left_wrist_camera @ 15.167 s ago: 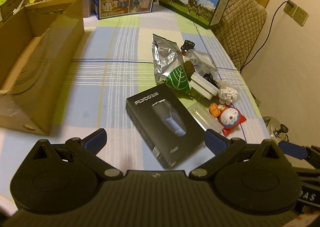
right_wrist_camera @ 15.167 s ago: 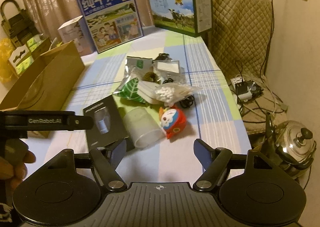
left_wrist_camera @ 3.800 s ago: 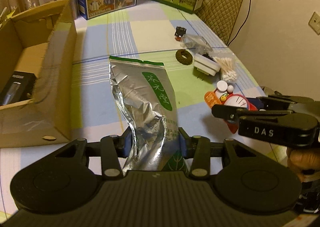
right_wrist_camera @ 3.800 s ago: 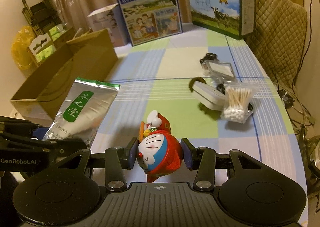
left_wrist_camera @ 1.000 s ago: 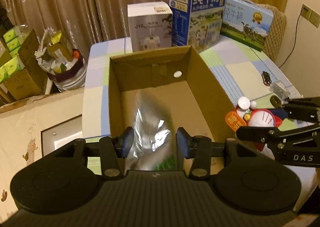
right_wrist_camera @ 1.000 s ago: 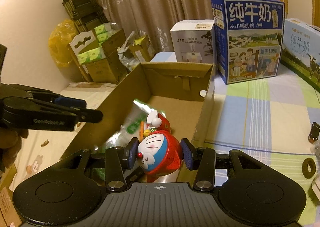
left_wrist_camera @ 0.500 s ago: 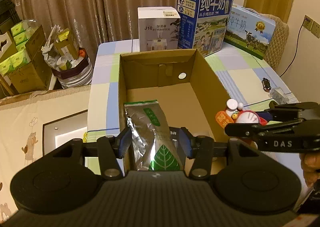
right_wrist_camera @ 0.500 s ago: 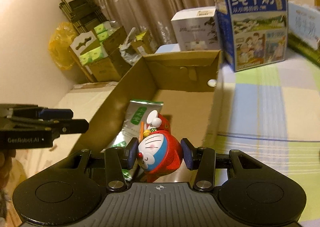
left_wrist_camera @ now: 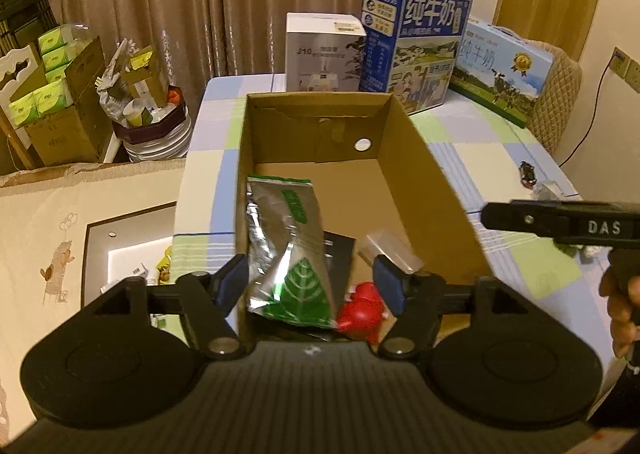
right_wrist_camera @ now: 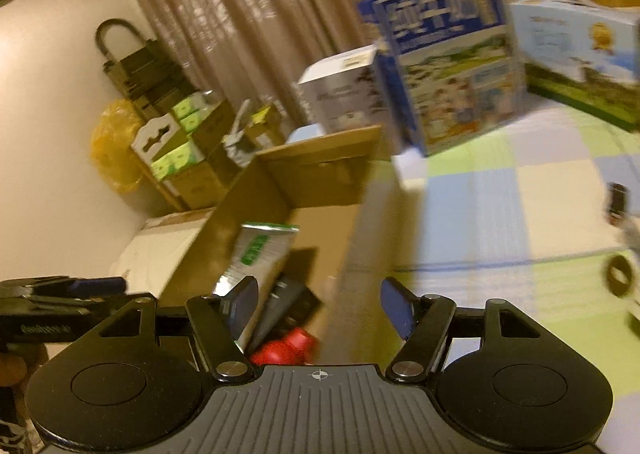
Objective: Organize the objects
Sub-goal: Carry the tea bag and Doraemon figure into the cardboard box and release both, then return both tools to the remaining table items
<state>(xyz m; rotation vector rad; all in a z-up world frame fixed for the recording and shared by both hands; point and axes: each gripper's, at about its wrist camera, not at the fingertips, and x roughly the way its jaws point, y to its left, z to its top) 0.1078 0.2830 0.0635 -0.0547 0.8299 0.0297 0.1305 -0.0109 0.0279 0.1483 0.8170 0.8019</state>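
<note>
An open cardboard box (left_wrist_camera: 416, 174) stands on the checked tablecloth. Inside it a silver tea bag (left_wrist_camera: 286, 238) with a green leaf print lies loose over a black shaver box (left_wrist_camera: 340, 258). A red toy figure (left_wrist_camera: 360, 312) sits at the box's near end beside a clear plastic case (left_wrist_camera: 390, 250). My left gripper (left_wrist_camera: 310, 280) hangs over the box, jaws opening, its pads apart from the bag. My right gripper (right_wrist_camera: 318, 304) is over the box's right wall (right_wrist_camera: 352, 254), jaws opening with nothing between them; the red toy (right_wrist_camera: 286, 346) lies below in the blurred right wrist view.
Blue milk cartons (left_wrist_camera: 416, 54) and a white appliance box (left_wrist_camera: 324, 50) stand behind the cardboard box. A dark ring (right_wrist_camera: 618, 274) and small items (left_wrist_camera: 528, 174) lie on the tablecloth to the right. Cartons and a bin (left_wrist_camera: 152, 126) crowd the floor at left.
Both grippers opened. The tea bag dropped from the left one into the box, and the red toy fell from the right one. The right gripper swung right, over the box wall.
</note>
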